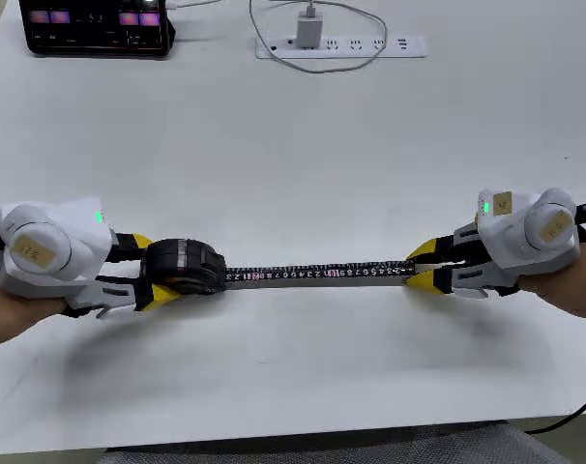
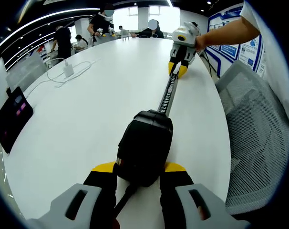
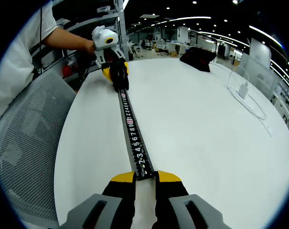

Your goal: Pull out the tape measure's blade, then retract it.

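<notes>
I have my left gripper [image 1: 150,270] closed on the black, rounded tape measure case [image 1: 187,266], its yellow-tipped jaws pressing the case from both sides low over the white workbench top [image 1: 303,145], near its front edge. My right gripper [image 1: 421,267] sits well apart to the right, its jaws pinched narrow on the tip of the black, white-numbered metal blade [image 1: 317,274]. The blade extends straight from the case across the gap between the two grippers.
</notes>
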`<state>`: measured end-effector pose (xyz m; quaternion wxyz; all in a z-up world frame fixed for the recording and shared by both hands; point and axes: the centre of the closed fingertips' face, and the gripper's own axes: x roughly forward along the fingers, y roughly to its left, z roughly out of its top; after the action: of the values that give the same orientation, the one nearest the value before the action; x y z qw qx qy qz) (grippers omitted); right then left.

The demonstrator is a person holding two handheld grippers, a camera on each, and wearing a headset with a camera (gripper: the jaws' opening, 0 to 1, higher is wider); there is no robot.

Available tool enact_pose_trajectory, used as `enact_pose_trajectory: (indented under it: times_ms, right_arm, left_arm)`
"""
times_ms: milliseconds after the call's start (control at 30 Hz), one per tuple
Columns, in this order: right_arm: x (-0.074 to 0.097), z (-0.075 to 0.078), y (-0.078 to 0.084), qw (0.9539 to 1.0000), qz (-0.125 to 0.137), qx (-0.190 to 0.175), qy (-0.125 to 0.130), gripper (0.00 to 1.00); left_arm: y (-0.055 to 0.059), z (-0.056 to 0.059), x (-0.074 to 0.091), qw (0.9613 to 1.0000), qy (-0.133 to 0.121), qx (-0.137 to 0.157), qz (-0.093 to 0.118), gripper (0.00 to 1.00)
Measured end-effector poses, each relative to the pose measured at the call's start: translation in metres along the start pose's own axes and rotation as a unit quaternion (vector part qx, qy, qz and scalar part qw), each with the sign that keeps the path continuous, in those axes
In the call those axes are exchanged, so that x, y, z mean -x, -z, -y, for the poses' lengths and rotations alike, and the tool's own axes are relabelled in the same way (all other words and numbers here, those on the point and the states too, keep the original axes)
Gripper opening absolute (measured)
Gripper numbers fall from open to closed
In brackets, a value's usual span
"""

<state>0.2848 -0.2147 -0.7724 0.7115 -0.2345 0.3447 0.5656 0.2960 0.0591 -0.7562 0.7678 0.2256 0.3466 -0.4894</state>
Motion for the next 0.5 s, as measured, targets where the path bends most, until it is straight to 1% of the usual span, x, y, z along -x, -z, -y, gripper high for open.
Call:
enact_pose_trajectory:
  times_ms: [100,233,500]
  right_arm:
    - [0.0015,-0.0014,0.0009,1.0000,0.000,0.001,0.000,0.14]
    - [0.0031,-0.0014,0.0015,0.9999,0.004,-0.009,0.003,0.16]
    - [0.0039,-0.0031,-0.0017,0.9997,0.010,-0.021,0.002,0.23]
  left_arm:
    - [0.0001,0.0010,0.0023,1.0000,0.000,0.002,0.002,0.32]
    - [0.0006,0.0009,0.0041,1.0000,-0.001,0.006,0.002,0.34]
    - [-0.0004,0.0011,0.0056,0.9998,-0.004,0.016,0.006,0.39]
